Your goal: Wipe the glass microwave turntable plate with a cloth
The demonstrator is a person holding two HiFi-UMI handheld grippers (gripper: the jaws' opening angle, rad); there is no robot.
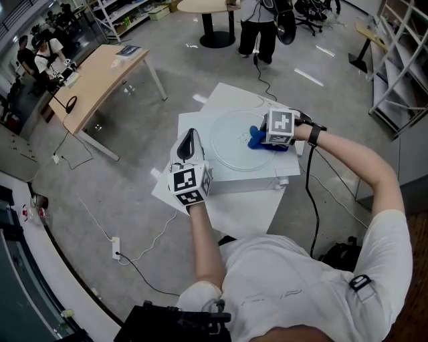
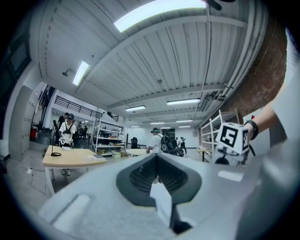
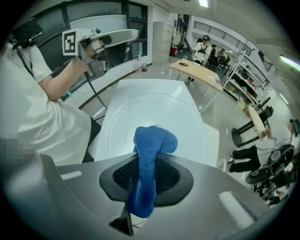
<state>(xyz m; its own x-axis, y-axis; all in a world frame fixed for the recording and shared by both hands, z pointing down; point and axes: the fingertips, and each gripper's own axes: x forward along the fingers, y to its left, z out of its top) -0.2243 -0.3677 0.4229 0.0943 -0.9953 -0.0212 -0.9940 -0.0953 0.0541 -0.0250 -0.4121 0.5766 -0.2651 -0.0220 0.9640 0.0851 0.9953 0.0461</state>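
The round glass turntable plate (image 1: 234,141) lies flat on top of a white box (image 1: 234,179). In the right gripper view the plate (image 3: 126,117) fills the area under the jaws. My right gripper (image 1: 263,137) sits over the plate's right rim, shut on a blue cloth (image 1: 259,141). The cloth (image 3: 149,154) bulges out past the jaws, its bunched end down at the glass. My left gripper (image 1: 192,135) is at the box's left edge, off the plate, pointing up and away. Its jaws (image 2: 157,171) are shut with no task object between them.
The box rests on a white table (image 1: 257,210). A tan desk (image 1: 100,73) stands at the far left, a round table (image 1: 207,7) and a standing person (image 1: 257,27) behind, metal shelving (image 1: 401,67) at the right. Cables and a power strip (image 1: 115,247) lie on the floor.
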